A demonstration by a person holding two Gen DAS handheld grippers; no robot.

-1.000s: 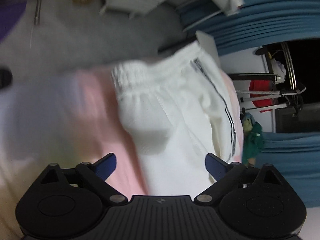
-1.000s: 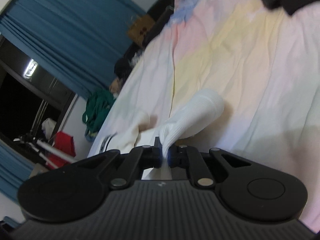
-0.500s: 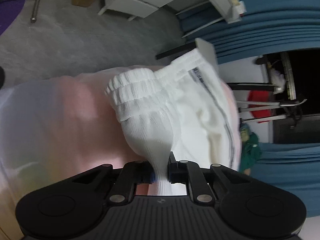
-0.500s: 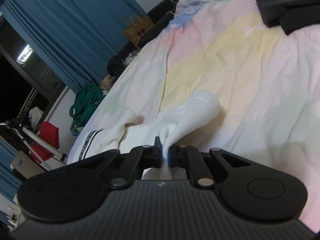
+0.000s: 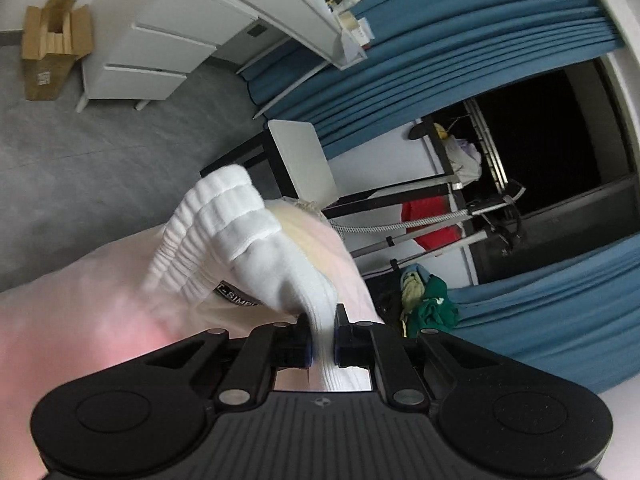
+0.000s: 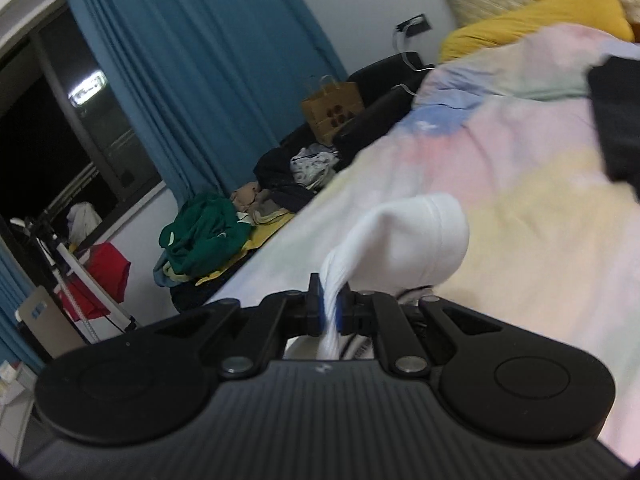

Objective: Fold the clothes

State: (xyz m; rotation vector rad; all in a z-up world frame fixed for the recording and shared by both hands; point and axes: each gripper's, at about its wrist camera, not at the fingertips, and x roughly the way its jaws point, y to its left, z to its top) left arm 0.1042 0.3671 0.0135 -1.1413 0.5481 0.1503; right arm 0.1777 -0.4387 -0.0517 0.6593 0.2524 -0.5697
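Cloth pinched in both grippers. Left gripper (image 5: 322, 338): fingers pressed together on bunched white fabric of the white garment (image 5: 244, 240), ribbed elastic waistband fanned out ahead of the tips, lifted off the pastel bedspread (image 5: 80, 312); a black label w/ white lettering shows under the waistband, text partly hidden. Right gripper (image 6: 329, 312): fingers clamped on a thin gather of the same kind of white fabric (image 6: 416, 236), rest puffing up in a rounded fold above the bedspread (image 6: 540, 240). Can't tell from either view how the two held parts join. Bkgd: blue curtains (image 6: 192, 72), green clothes pile (image 6: 204, 236) on floor beside bed, dark garment (image 6: 618, 120) at right edge on bedspread, white drawer unit (image 5: 152, 44), cardboard box (image 5: 50, 46).
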